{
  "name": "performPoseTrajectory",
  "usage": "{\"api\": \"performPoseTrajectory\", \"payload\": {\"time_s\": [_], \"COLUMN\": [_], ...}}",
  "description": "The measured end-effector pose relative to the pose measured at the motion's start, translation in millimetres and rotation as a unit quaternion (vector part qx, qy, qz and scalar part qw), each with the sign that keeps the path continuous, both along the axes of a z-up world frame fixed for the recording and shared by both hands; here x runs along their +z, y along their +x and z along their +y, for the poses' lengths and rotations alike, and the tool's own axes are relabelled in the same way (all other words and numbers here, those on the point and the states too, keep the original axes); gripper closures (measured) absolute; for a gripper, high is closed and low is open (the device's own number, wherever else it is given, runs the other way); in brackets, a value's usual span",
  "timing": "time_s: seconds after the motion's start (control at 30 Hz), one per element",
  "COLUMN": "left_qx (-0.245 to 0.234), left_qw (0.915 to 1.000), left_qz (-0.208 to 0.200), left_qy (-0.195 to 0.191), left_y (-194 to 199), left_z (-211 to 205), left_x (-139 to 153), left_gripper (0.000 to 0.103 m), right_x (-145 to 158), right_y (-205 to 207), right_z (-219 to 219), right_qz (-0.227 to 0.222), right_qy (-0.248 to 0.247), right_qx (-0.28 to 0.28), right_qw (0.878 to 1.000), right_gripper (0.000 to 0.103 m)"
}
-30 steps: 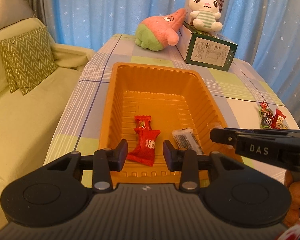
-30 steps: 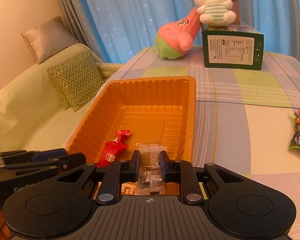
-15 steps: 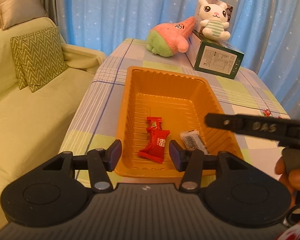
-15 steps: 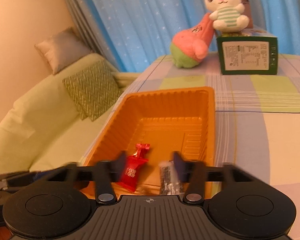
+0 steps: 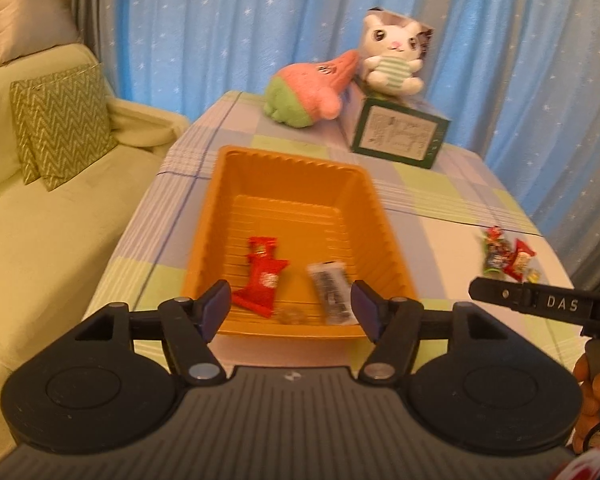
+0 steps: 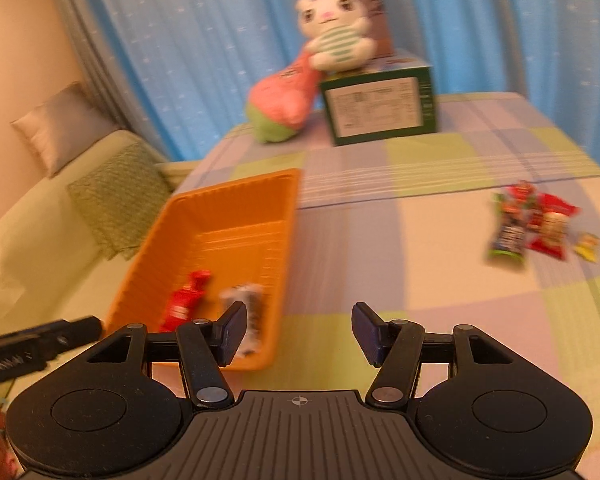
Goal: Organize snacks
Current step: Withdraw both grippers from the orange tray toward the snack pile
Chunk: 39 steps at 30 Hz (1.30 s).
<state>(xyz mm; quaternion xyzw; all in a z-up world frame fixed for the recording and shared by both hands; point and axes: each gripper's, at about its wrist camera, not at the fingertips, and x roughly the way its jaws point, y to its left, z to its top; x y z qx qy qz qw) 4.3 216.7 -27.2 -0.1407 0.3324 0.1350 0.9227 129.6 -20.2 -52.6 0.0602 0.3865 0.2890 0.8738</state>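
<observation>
Curtain and snack pile blurred in right view.

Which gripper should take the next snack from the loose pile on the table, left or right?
Right. The right gripper is empty, over bare tablecloth on the side of the snack pile. The left gripper, fingers opening and empty, faces the orange tray, with the pile off to its right.

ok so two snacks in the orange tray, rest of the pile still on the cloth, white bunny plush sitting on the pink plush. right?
One thing is off: the white bunny plush sits on the green box, not on the pink plush, which only leans against that box. The left wrist view shows it. The rest holds: two snacks lie in the orange tray, and the pile is on the cloth.
</observation>
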Motion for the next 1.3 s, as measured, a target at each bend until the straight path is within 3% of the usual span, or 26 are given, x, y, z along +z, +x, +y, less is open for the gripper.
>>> {"api": "performPoseTrajectory", "payload": {"time_s": [0.13,0.7,1.3], "left_qx": [-0.018,-0.093,-0.142], "left_qw": [0.9998,0.9950,0.9890], "left_qz": [-0.013,-0.037,-0.039], "left_qy": [0.001,0.011,0.013], "left_y": [-1.7,9.1,25.2], "left_z": [-22.3,-120.1,-167.5], "left_x": [11.2,37.9,46.1], "left_gripper": [0.034,0.030,0.030], "right_x": [8.1,36.8,49.4], "right_y": [-7.7,-26.2,-28.4], "right_z": [-32.0,-135.5,-183.0], "right_qz": [-0.001,-0.013,-0.021], "right_qy": [-0.007,0.002,0.013], "right_qx": [-0.032,-0.119,-0.159], "right_qw": [0.999,0.993,0.987], "right_gripper": [0.045,0.044,0.044]}}
